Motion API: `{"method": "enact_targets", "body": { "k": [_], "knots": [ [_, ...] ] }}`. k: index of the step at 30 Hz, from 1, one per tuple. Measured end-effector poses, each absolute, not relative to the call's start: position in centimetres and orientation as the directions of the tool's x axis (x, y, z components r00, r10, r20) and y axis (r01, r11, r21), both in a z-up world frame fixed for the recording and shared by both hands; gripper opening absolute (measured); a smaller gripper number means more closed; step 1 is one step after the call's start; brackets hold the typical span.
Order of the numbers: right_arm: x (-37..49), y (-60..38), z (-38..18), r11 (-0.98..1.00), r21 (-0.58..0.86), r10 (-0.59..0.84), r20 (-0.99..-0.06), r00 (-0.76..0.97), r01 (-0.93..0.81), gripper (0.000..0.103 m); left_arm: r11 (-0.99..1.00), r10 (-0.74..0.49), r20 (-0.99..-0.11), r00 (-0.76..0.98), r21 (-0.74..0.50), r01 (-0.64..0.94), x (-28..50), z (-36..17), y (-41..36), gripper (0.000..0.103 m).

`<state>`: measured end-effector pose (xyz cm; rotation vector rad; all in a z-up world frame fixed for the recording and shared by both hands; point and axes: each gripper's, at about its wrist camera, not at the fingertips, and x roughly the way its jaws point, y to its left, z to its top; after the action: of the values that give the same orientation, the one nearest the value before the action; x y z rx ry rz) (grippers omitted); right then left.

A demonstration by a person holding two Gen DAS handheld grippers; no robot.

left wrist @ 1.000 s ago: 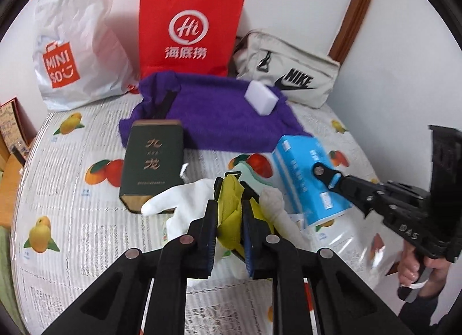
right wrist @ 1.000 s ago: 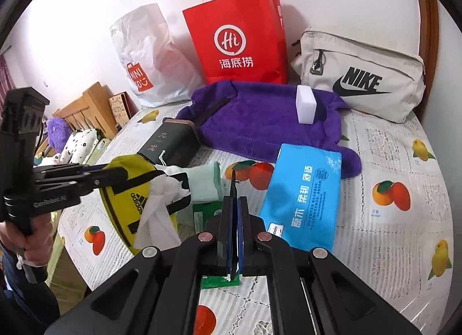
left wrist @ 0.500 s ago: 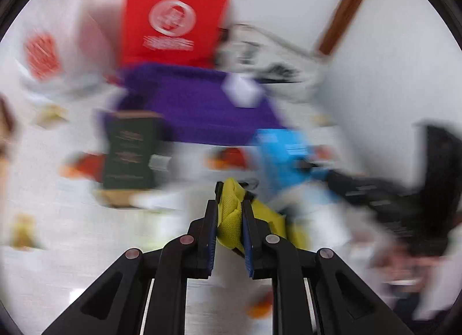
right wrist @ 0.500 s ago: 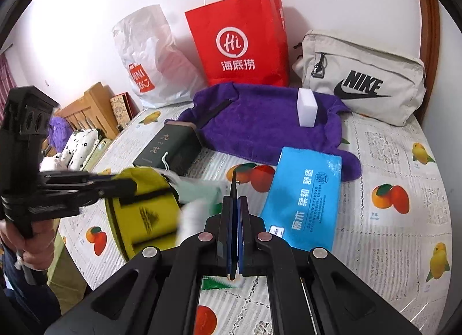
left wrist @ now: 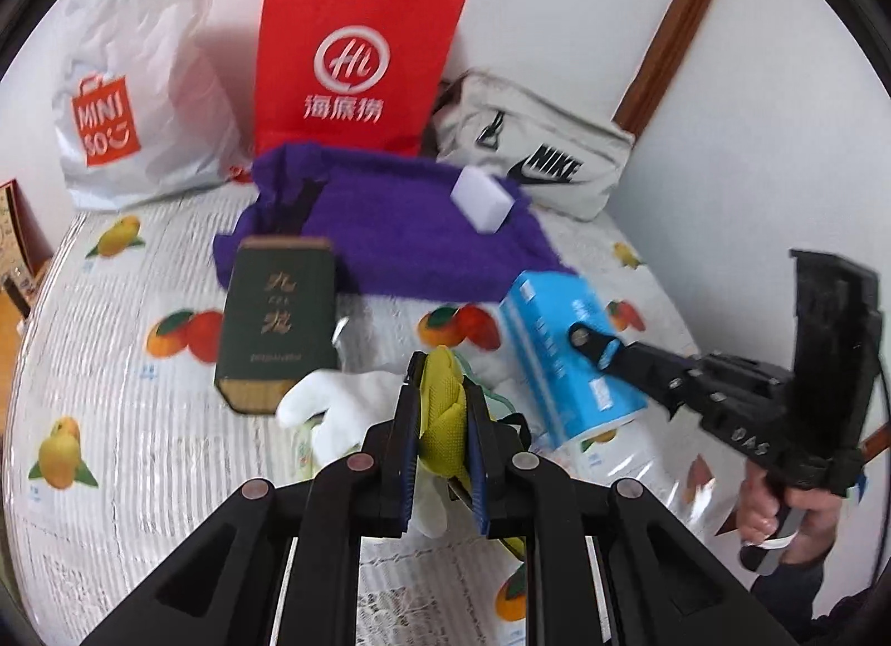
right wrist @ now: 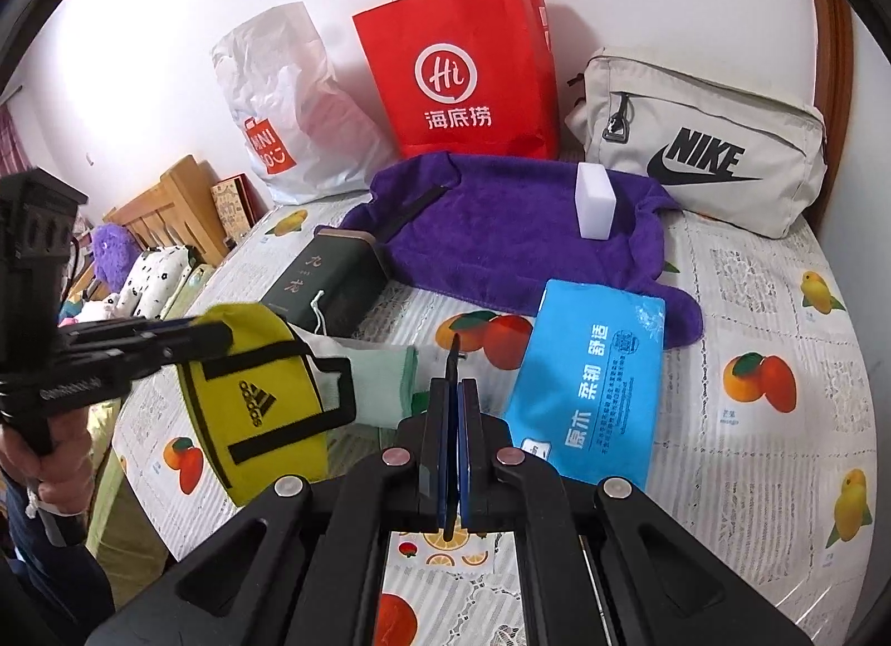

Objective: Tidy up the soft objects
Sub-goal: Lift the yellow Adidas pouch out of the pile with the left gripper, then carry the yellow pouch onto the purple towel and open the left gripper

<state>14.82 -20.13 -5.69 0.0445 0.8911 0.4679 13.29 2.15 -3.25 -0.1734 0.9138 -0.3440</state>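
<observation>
Left wrist view: the left gripper [left wrist: 442, 412] pinches the folded edge of a yellow fabric pouch with black straps [left wrist: 440, 406], above a white cloth glove [left wrist: 334, 395] on the fruit-print tablecloth [left wrist: 111, 367].

Right wrist view: the right gripper [right wrist: 458, 384] is pressed together, empty; the pouch [right wrist: 250, 395] hangs left of it, well apart.

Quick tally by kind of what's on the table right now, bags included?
Bags: 4 (red paper bag, white Miniso bag, grey Nike bag, yellow Adidas bag held in the left gripper)
Towels: 1 (purple towel)
Sponges: 1 (white sponge)
Tissue packs: 1 (blue tissue pack)
Boxes: 1 (dark green box)
Gloves: 1 (white glove)
Total: 9
</observation>
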Motion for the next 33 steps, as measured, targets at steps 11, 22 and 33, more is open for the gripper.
{"method": "enact_targets", "body": {
  "k": [11, 22, 33],
  "knots": [
    [15.4, -19.5, -5.0, 0.886, 0.234, 0.432, -0.728, 0.533, -0.4, 0.003, 0.947, -0.319, -0.791, 0.522, -0.245, 0.208, 14.5, -4.0, 1.7, 0.015],
    [16.4, -14.5, -10.8, 0.841, 0.281, 0.481, -0.78, 0.401, -0.462, 0.003, 0.961, -0.277, -0.855, 0.438, -0.246, 0.126, 12.4, -9.0, 4.0, 0.016],
    [17.6, -11.5, -15.5, 0.859, 0.251, 0.412, -0.856, 0.312, -0.447, 0.003, 0.95, -0.308, -0.795, 0.523, -0.287, 0.123, 12.1, -5.8, 6.9, 0.015]
  ]
}}
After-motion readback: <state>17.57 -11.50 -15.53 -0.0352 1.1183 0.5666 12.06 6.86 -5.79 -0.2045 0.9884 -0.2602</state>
